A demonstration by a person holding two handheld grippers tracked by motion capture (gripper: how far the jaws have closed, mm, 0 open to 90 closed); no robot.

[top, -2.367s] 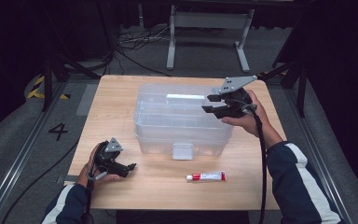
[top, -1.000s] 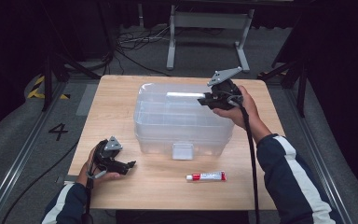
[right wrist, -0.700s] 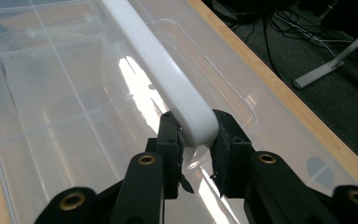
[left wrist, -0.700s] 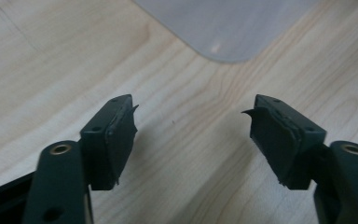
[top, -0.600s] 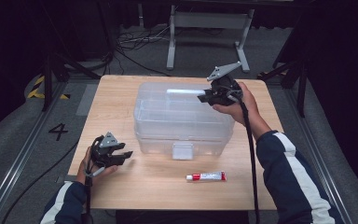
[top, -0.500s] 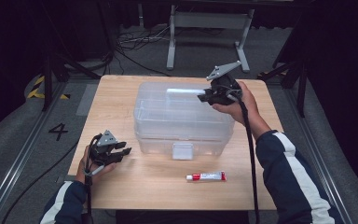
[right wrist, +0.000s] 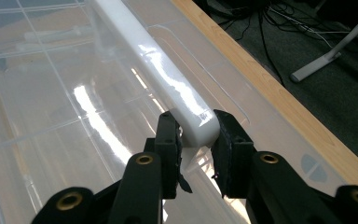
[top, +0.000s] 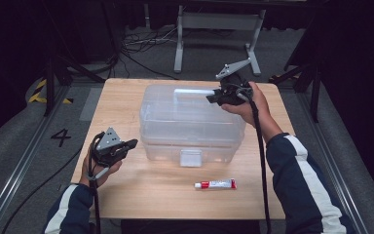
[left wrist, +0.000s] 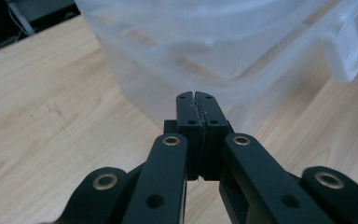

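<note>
A clear plastic storage bin [top: 192, 122] with its lid on stands mid-table. A white handle bar [top: 192, 91] runs along the far side of the lid. My right gripper [top: 212, 99] is at the bar's right end, and in the right gripper view its jaws press both sides of that white handle [right wrist: 154, 70], shut on it [right wrist: 195, 123]. My left gripper [top: 132, 143] is held low beside the bin's front left corner, shut with nothing in it [left wrist: 196, 95]. The bin wall [left wrist: 223, 42] lies just beyond its tips.
A small red-and-white tube [top: 215, 184] lies on the wooden table [top: 126, 195] in front of the bin. The bin's front latch [top: 190, 157] faces the person. Past the table's far edge are cables and a metal stand [top: 219, 22] on the floor.
The right gripper came down from above the bin's right side to the far edge of the lid and closed on the white handle. The left gripper shifted slightly toward the bin.
</note>
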